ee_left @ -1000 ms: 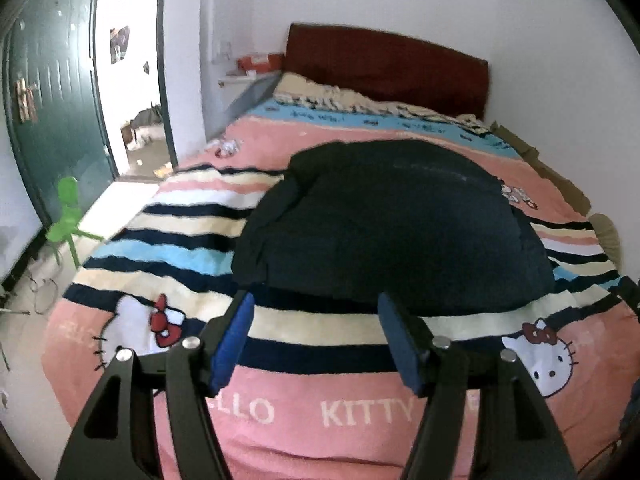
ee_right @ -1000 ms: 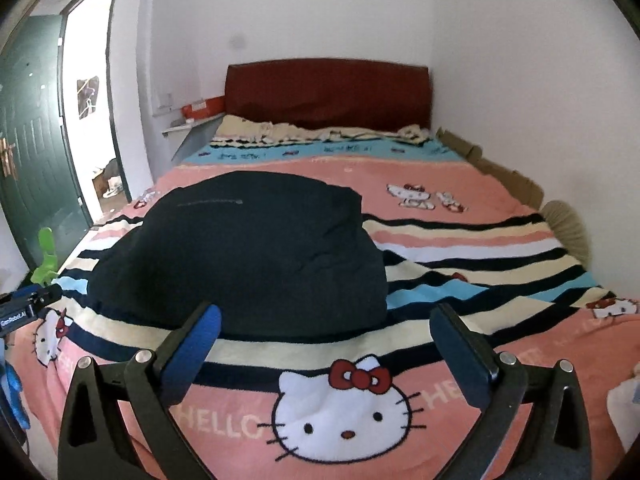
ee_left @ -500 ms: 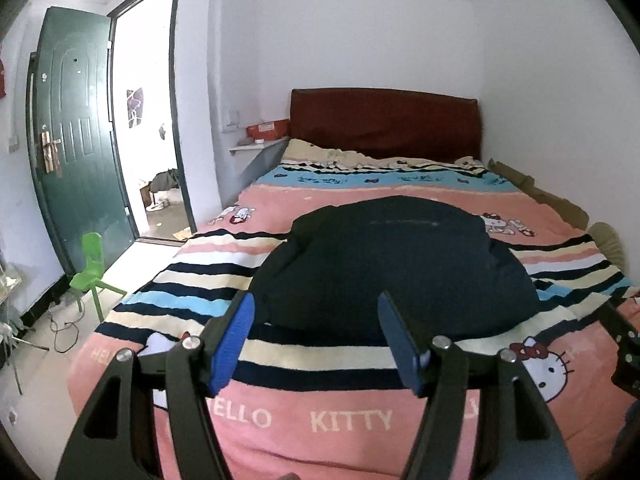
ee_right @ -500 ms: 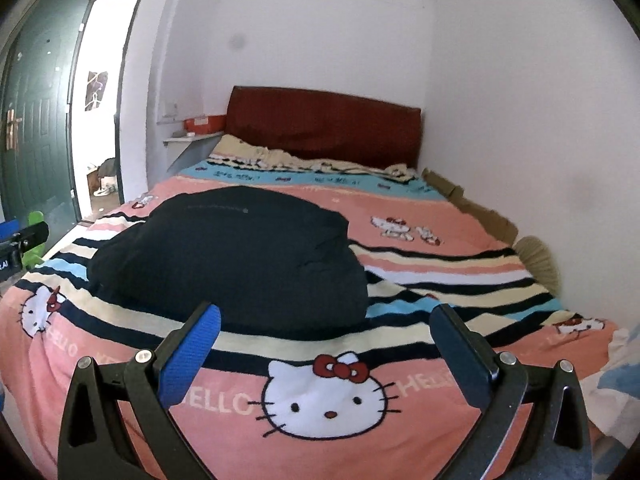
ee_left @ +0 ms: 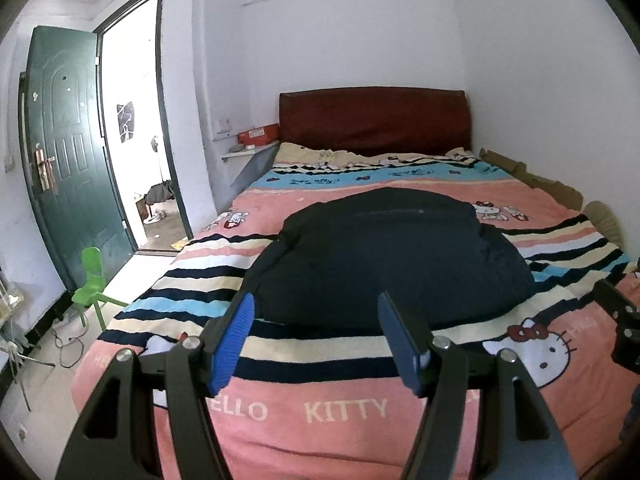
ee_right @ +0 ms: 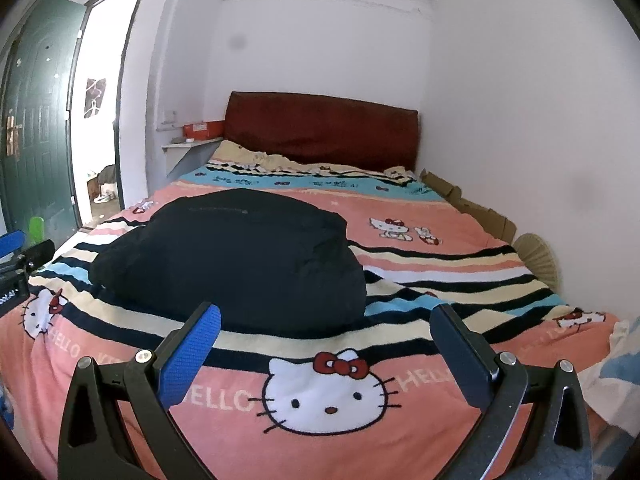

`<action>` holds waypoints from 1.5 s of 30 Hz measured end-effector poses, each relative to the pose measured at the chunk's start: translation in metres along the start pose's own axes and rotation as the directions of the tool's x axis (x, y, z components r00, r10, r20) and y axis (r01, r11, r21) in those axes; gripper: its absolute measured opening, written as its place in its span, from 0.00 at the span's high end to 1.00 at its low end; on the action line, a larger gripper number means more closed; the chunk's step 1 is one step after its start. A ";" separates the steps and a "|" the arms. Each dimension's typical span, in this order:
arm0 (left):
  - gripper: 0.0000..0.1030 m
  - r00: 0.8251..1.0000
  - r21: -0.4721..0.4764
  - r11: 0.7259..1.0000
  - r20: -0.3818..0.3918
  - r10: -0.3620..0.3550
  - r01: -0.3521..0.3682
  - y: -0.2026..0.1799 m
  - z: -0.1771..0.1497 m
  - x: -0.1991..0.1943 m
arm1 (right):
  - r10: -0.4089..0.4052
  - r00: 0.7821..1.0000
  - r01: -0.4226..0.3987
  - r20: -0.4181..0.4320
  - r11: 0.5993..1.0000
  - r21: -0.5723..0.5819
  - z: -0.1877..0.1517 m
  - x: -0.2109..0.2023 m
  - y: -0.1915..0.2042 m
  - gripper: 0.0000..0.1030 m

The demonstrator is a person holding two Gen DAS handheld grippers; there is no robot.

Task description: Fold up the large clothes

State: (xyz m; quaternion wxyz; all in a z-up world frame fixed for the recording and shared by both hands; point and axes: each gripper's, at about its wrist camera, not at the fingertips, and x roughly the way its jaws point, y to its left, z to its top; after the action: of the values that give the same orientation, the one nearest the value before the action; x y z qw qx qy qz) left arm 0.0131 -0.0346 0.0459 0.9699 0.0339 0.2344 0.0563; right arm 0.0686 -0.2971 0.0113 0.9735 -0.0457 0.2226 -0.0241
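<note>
A dark navy padded garment (ee_left: 384,256) lies folded into a thick bundle on the bed, also seen in the right wrist view as the garment (ee_right: 240,256) left of centre. My left gripper (ee_left: 316,320) hangs open over the bed's near end, short of the garment, with nothing between its blue pads. My right gripper (ee_right: 328,328) is open wide, also short of the garment and off its near right corner, holding nothing. The right gripper's tip (ee_left: 620,320) shows at the right edge of the left wrist view.
The bed carries a pink striped Hello Kitty blanket (ee_right: 420,256) and a dark red headboard (ee_left: 372,120). A green door (ee_left: 68,152) stands open at the left, with a small green chair (ee_left: 94,280) and cables on the floor. Cardboard (ee_right: 472,208) lines the right wall.
Both grippers have drawn back from the garment and tilted upward, so more of the room and walls is in view. The garment has stayed in place. Both stayed open.
</note>
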 end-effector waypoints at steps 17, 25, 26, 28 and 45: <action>0.39 0.999 0.012 1.000 -0.033 -0.020 0.021 0.000 -0.007 0.013 | -0.007 0.997 0.009 -0.071 0.999 0.032 -0.015 0.027 -0.005 0.00; 0.39 0.998 0.012 1.000 -0.053 -0.017 0.018 0.001 -0.011 0.021 | 0.000 0.996 0.002 -0.089 1.000 0.025 -0.020 0.035 -0.003 0.00; 0.39 0.998 0.014 1.000 -0.055 -0.017 0.018 0.001 -0.012 0.023 | 0.001 0.996 0.002 -0.092 1.000 0.025 -0.020 0.036 -0.003 0.00; 0.39 0.998 0.016 1.000 -0.058 -0.017 0.018 0.002 -0.013 0.024 | 0.000 0.995 0.002 -0.098 1.000 0.025 -0.022 0.038 -0.004 0.00; 0.39 0.994 0.024 0.999 -0.107 -0.024 0.027 0.004 -0.026 0.045 | -0.004 0.989 0.009 -0.145 1.000 0.030 -0.033 0.054 -0.008 0.00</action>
State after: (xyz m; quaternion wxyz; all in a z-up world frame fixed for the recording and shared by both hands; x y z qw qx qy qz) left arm 0.0409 -0.0241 0.0025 0.9561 0.0400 0.2872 0.0428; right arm 0.1029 -0.3110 -0.0406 0.9553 -0.0299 0.2921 -0.0338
